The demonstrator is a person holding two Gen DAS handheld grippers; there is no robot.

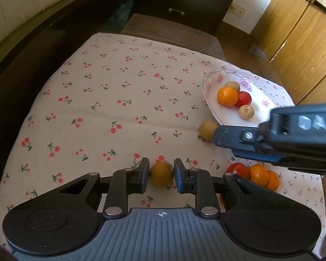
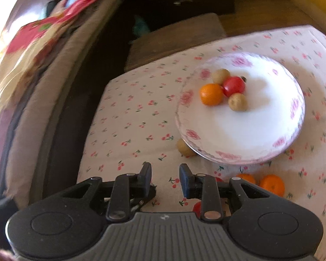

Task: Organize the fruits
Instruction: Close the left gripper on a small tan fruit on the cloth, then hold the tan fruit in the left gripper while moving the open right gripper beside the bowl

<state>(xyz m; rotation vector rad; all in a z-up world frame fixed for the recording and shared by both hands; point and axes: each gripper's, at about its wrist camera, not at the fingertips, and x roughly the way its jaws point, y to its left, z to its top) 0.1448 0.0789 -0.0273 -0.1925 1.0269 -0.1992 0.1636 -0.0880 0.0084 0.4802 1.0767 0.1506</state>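
My left gripper (image 1: 161, 176) has its jaws clamped on a round yellow-brown fruit (image 1: 161, 175) resting on the cherry-print counter (image 1: 97, 108), ready to lift. My right gripper (image 2: 165, 179) is nearly shut, empty, near loose oranges (image 2: 271, 184). The floral white plate (image 2: 239, 130) collects fruit.

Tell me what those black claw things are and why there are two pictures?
They are grabbers, one in each of a person's hands, each with a small camera looking along its two fingers. One picture comes from the left gripper, the other from the right gripper. The left one is squeezing a brownish-orange fruit. The right one is shut with nothing in it. On the cherry-print cloth sits a flowered plate holding four fruits, and more fruits lie loose on the cloth beside it.
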